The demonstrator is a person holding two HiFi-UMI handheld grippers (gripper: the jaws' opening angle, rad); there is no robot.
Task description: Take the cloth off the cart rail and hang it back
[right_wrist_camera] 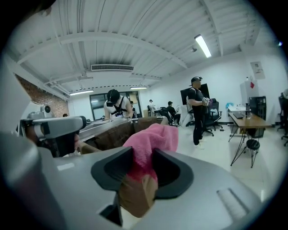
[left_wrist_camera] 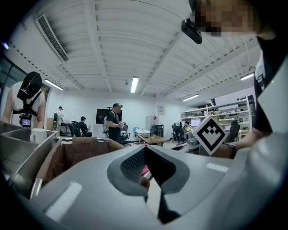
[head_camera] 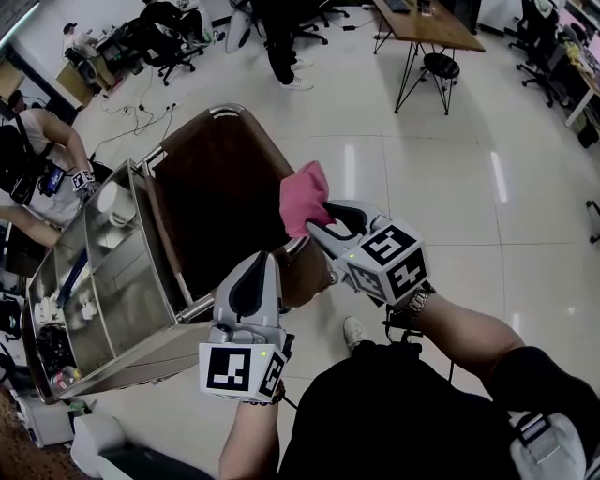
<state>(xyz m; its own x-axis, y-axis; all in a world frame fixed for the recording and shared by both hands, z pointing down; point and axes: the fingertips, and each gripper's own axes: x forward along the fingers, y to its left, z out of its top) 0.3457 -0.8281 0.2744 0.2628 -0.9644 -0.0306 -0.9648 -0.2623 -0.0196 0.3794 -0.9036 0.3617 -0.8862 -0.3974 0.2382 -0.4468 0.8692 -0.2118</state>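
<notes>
A pink cloth is bunched over the near corner of the cart rail, beside the brown bag that hangs in the cart. My right gripper comes at it from the right and is shut on the pink cloth, which fills the gap between its pads. My left gripper hovers just in front of the same rail, jaws shut and holding nothing. In the left gripper view its tips meet, and a sliver of pink shows behind them.
The steel cart has shelves with a white cup and small items. A person with grippers stands at its far left side. Another person, office chairs and a desk stand farther off on the tiled floor.
</notes>
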